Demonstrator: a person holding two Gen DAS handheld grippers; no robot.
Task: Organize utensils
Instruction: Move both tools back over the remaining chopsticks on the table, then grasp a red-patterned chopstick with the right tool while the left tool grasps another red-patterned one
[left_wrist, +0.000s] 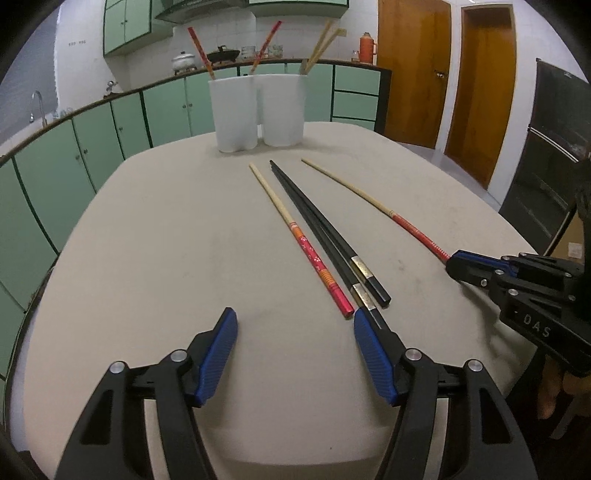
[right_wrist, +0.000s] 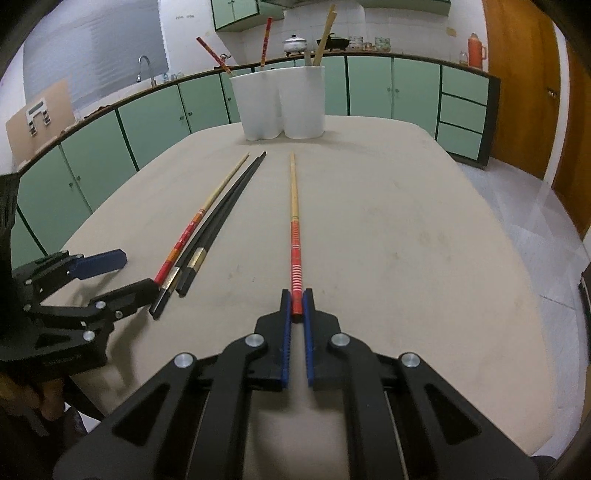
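1. Nearest the lens in the right wrist view, the right tool (right_wrist: 297, 301) has black angular arms with round silver rivets and ribbed blue pads; its jaws are closed on the red end of a striped chopstick (right_wrist: 294, 221).
2. That striped chopstick is a thin straight rod, pale bamboo at the far half and red with white bands near the pads, running toward 12 o'clock over the bench (right_wrist: 424, 229).
3. In the left wrist view, the left tool (left_wrist: 295, 323) stands open, its two blue ribbed pads well apart with only bare bench between them; the pad at 3 o'clock sits just beside the butt ends of the black chopsticks (left_wrist: 325, 229).
4. The black chopsticks are a glossy, square-sectioned pair with metallic bands near the thick ends, lying close together on the bench.
5. Just beside them, toward 9 o'clock, lies a floral chopstick (left_wrist: 295, 236): pale wood at the tip, then orange and red patterned lacquer.
6. The bench is a matte beige surface with rounded corners and faint scuffs.
7. At 12 o'clock stands a white holder (left_wrist: 258, 110), smooth and lobed like joined cylinders, with red-patterned and plain wooden chopsticks leaning out of its compartments.
8. Behind it run pale green cabinets (left_wrist: 92, 147).
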